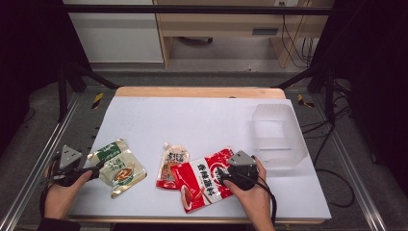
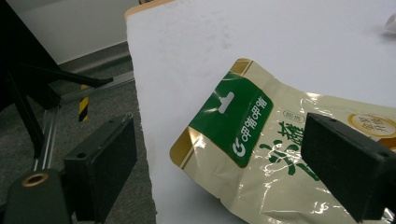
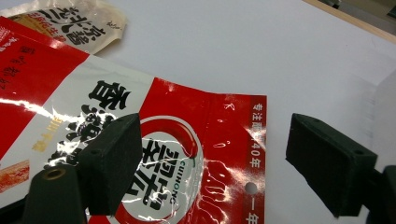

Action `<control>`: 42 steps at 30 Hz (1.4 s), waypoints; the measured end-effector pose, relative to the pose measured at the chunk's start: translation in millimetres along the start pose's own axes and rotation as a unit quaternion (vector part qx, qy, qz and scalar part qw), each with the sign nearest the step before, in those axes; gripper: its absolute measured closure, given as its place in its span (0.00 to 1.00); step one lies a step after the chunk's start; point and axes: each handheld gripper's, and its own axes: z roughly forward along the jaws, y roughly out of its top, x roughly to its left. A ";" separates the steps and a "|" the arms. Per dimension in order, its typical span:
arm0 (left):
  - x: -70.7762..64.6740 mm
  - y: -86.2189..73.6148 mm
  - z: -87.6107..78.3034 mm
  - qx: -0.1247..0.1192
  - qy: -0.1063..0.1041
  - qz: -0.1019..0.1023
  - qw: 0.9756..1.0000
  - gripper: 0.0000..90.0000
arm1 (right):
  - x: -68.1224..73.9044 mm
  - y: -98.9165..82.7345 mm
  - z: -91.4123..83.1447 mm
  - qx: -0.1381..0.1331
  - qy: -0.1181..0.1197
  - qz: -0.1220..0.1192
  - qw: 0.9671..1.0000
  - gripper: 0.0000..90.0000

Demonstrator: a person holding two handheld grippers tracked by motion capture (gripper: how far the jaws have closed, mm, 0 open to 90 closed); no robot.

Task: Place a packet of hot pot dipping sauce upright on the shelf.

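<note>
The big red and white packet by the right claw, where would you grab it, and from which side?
Probably by its near right edge, coming in from the right. The red and white packet lies flat on the white table, so only a thin edge fits between the jaws. The right claw already stands open over that edge, with the flat seam and its punched hole there.

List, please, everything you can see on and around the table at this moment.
Green and cream pouch: one, near-left of the table.
Red and white pouch: one, near middle, beside the right gripper.
Small cream and red pouch: one, just left of the red one.
Clear plastic bin: one, far right.
Table: one, white top.
Left gripper: black, jaws open at the green pouch.
Right gripper: black, jaws open over the red pouch.
</note>
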 end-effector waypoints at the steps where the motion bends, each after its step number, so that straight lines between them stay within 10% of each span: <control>1: 2.5 -0.7 0.3 0.001 0.000 -0.003 1.000 0.12 | -0.5 -0.5 -0.5 0.000 0.000 0.000 1.000 0.20; 20: 14.9 -9.0 10.2 0.022 -0.032 -0.035 0.999 0.09 | 3.5 -0.1 1.9 0.012 0.016 -0.018 1.000 0.20; 29: 19.2 -16.7 26.1 0.054 -0.071 -0.067 0.994 0.14 | 4.9 0.0 2.9 0.016 0.017 -0.019 1.000 0.20; 42: 11.9 -14.3 19.3 0.053 -0.107 -0.052 0.991 0.67 | 6.4 0.7 2.9 0.015 0.020 -0.021 0.999 0.20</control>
